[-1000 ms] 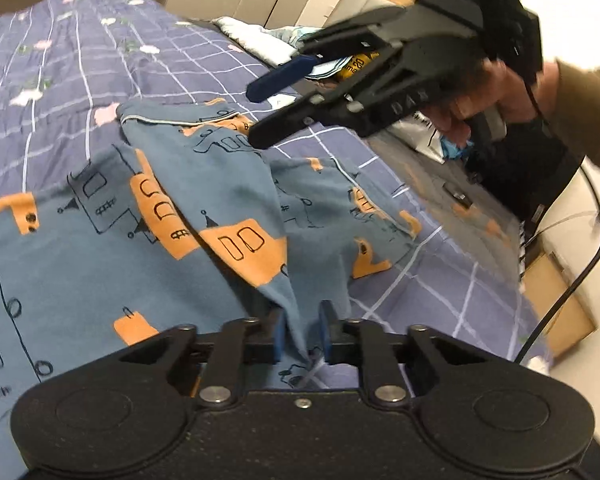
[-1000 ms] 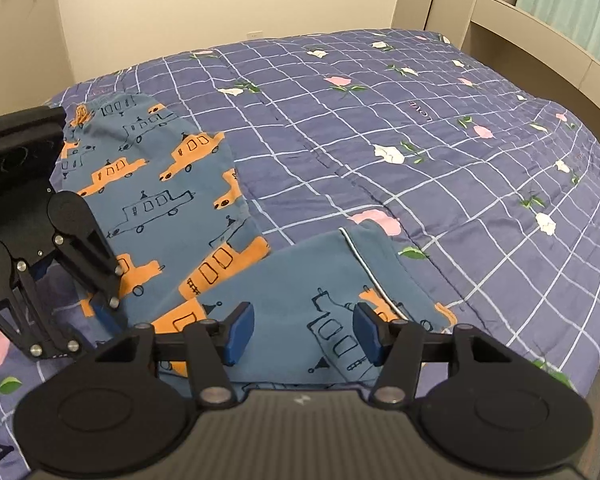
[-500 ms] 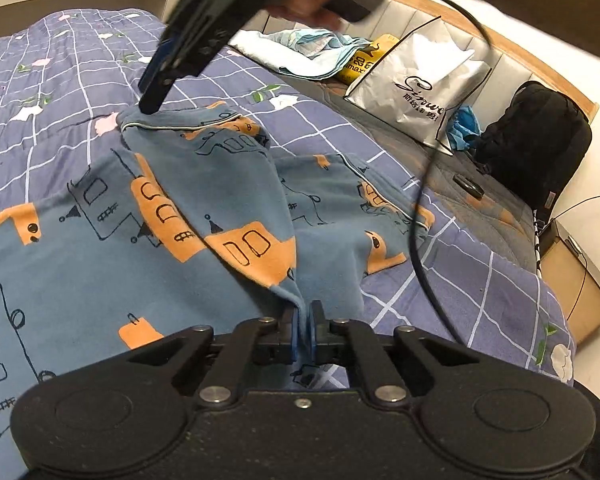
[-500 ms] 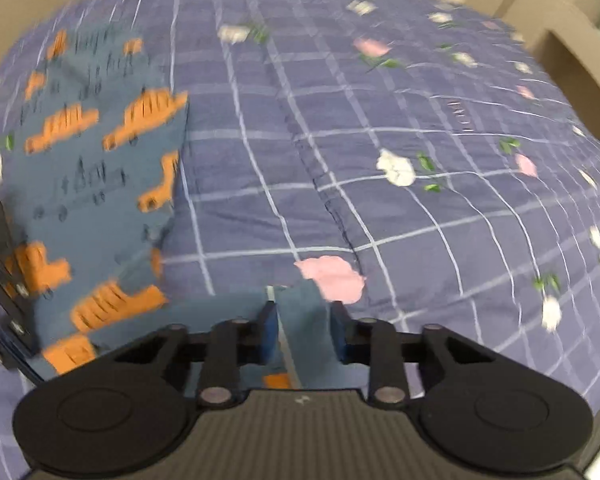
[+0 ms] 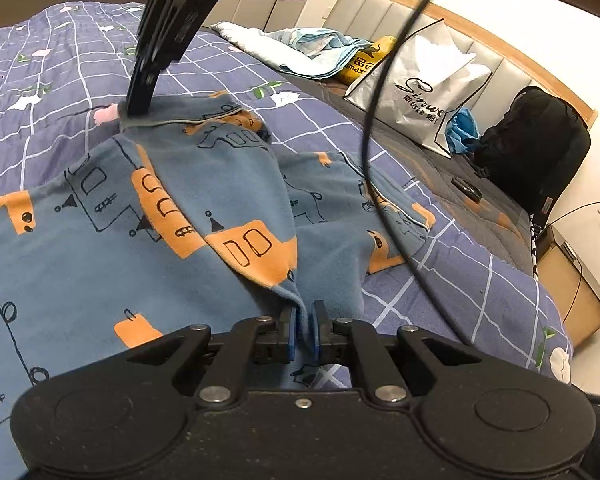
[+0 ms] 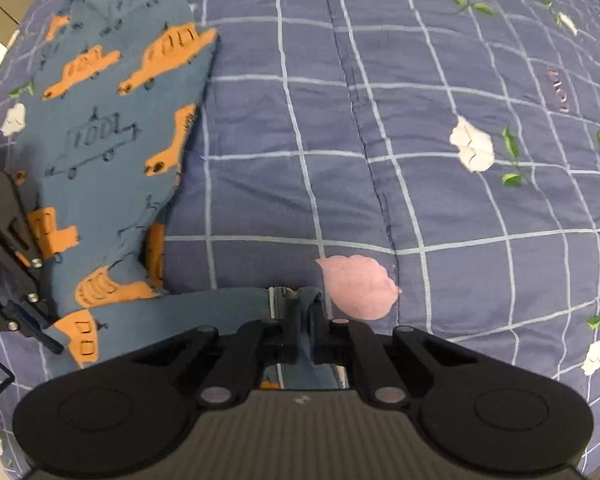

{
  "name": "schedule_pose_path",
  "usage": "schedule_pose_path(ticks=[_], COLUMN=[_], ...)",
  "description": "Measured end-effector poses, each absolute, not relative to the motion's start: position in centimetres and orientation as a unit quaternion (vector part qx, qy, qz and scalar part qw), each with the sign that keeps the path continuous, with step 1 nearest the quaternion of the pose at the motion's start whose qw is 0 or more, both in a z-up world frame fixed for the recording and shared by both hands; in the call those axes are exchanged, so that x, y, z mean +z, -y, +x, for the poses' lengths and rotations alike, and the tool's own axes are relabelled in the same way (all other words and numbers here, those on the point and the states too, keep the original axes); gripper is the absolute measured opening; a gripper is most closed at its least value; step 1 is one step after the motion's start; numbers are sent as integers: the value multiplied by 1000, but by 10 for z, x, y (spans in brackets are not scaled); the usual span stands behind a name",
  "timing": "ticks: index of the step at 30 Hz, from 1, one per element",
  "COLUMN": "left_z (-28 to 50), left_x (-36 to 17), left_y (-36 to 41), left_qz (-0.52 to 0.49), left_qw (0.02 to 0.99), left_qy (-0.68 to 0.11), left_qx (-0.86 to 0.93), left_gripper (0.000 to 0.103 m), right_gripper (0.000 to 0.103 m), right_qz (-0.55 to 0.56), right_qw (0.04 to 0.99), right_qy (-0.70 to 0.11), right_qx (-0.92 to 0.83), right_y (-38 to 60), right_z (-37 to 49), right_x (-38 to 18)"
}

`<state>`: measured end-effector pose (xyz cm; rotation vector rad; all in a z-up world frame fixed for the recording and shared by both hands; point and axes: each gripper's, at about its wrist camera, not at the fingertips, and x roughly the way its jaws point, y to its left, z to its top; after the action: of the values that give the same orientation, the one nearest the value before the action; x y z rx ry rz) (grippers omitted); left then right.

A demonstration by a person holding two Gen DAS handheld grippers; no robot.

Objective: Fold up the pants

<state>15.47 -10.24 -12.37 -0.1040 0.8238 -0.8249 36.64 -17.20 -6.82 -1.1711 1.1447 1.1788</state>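
Blue pants (image 5: 172, 216) with orange and black vehicle prints lie on a purple checked quilt (image 5: 52, 64). My left gripper (image 5: 305, 330) is shut on a fold of the pants at their near edge. My right gripper (image 6: 305, 332) is shut on the far corner of the pants, by the pale piped hem; it also shows in the left wrist view (image 5: 140, 100) pressing down on that corner. In the right wrist view one pant leg (image 6: 112, 120) stretches away at the left and the left gripper's body (image 6: 8, 264) sits at the left edge.
A white shopping bag (image 5: 424, 88), a black backpack (image 5: 536, 144), light blue cloth (image 5: 312, 52) and a yellow packet lie along the headboard side. A small dark item (image 5: 466, 189) lies on the grey sheet. A black cable (image 5: 380, 140) hangs across the left wrist view. A wooden nightstand (image 5: 572, 292) stands beyond the bed edge.
My left gripper closed on the pants fold. My right gripper swung from above the bed down to the far corner and closed on the hem.
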Motion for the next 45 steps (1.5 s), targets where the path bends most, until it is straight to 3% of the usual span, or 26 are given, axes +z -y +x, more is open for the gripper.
schedule_pose_path(ticks=[9, 14, 25, 37, 40, 41, 42, 45], left_z=[149, 147, 145, 127, 126, 128, 130, 136], left_x=[-109, -100, -88, -86, -77, -75, -73, -71], left_y=[109, 118, 147, 173, 174, 176, 178, 189], left_qz=[-24, 3, 66, 159, 155, 153, 153, 163], left_qw=[844, 849, 837, 781, 799, 806, 813, 821], left_qy=[-386, -385, -402, -431, -410, -404, -397, -389], left_qx=[-373, -362, -364, -424, -411, -404, -398, -385], left_gripper=[7, 7, 7, 7, 14, 16, 17, 24], right_gripper=[3, 3, 3, 4, 20, 37, 48, 51], right_qz=[-391, -346, -253, -209, -124, -90, -58, 8], right_qw=[657, 705, 755, 760, 786, 798, 812, 825], right_qy=[-406, -394, -420, -454, -448, -440, -427, -422], right_qx=[501, 478, 435, 415, 407, 402, 392, 375], right_y=[262, 334, 461, 507, 524, 529, 534, 534], right_z=[328, 291, 211, 170, 178, 183, 189, 207], right_x=[24, 47, -2, -70, -62, -57, -53, -51])
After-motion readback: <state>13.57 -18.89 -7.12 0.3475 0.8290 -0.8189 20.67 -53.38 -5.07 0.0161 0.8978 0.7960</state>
